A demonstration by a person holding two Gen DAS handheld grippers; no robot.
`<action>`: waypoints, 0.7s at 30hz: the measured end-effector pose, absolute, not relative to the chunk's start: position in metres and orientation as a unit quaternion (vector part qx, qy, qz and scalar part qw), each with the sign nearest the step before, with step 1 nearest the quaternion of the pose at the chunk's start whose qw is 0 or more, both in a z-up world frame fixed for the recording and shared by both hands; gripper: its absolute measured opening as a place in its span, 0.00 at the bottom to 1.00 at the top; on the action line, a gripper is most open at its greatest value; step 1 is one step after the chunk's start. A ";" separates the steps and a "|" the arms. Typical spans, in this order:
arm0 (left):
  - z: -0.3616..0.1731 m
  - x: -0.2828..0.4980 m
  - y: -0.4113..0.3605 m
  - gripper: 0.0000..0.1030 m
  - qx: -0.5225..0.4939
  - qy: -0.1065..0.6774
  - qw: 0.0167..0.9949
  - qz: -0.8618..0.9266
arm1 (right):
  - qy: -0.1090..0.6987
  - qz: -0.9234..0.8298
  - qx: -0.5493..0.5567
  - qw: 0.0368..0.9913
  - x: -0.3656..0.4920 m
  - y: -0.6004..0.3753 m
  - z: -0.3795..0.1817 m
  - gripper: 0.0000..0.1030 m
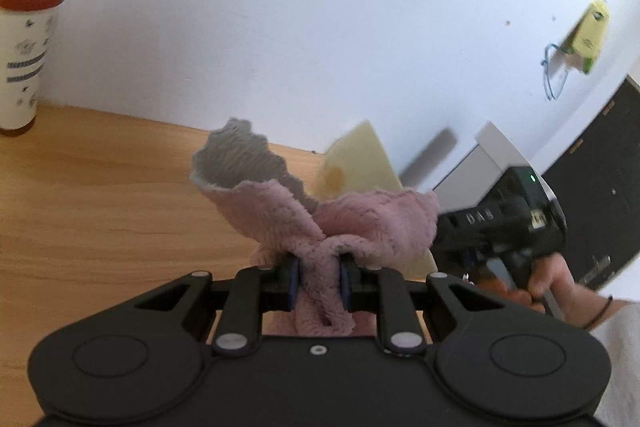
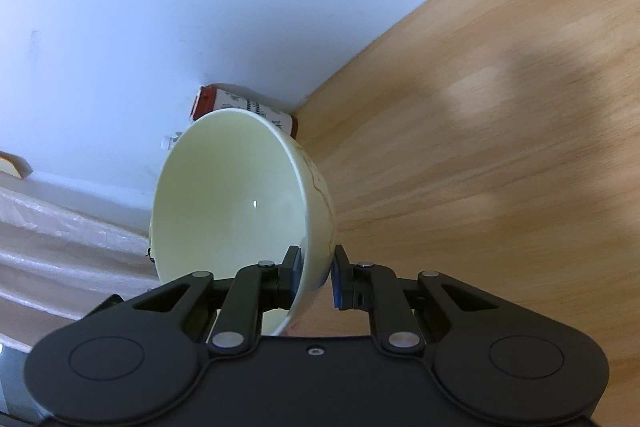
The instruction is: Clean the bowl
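My left gripper (image 1: 319,279) is shut on a pink cloth (image 1: 352,223) with a grey underside, which bunches up in front of its jaws. Behind the cloth shows part of the pale yellow bowl (image 1: 360,163), with a brownish spot on it. A person's hand (image 1: 552,279) holds the other gripper's black body (image 1: 500,223) at the right. In the right wrist view my right gripper (image 2: 316,275) is shut on the rim of the bowl (image 2: 232,195), one pad inside and one outside. The bowl is tilted on its side above the wooden table (image 2: 480,147), and its inside looks smooth and pale.
A white tumbler with a red lid (image 1: 24,47) stands at the table's back left by the white wall; it also shows behind the bowl as the tumbler (image 2: 244,107). A yellow carton (image 1: 590,35) hangs on the wall. A white box (image 1: 500,147) and clear plastic sheeting (image 2: 60,247) lie beyond the table.
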State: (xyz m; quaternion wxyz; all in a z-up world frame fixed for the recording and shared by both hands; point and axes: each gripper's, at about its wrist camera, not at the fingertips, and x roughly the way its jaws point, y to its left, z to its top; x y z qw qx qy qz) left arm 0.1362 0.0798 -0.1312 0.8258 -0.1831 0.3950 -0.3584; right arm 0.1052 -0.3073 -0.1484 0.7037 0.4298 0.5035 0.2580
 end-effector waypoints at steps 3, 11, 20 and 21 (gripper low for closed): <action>-0.134 0.140 0.081 0.17 -0.215 0.400 0.820 -0.349 | 0.501 0.260 0.434 0.702 0.102 -0.306 -0.150 0.18; -0.136 0.159 0.086 0.17 -0.303 0.401 0.804 -0.318 | 0.498 0.276 0.399 0.718 0.100 -0.303 -0.143 0.18; -0.130 0.169 0.076 0.17 -0.317 0.415 0.797 -0.303 | 0.521 0.272 0.375 0.717 0.096 -0.292 -0.145 0.15; -0.129 0.170 0.073 0.17 -0.313 0.419 0.796 -0.303 | 0.523 0.269 0.377 0.715 0.096 -0.292 -0.146 0.15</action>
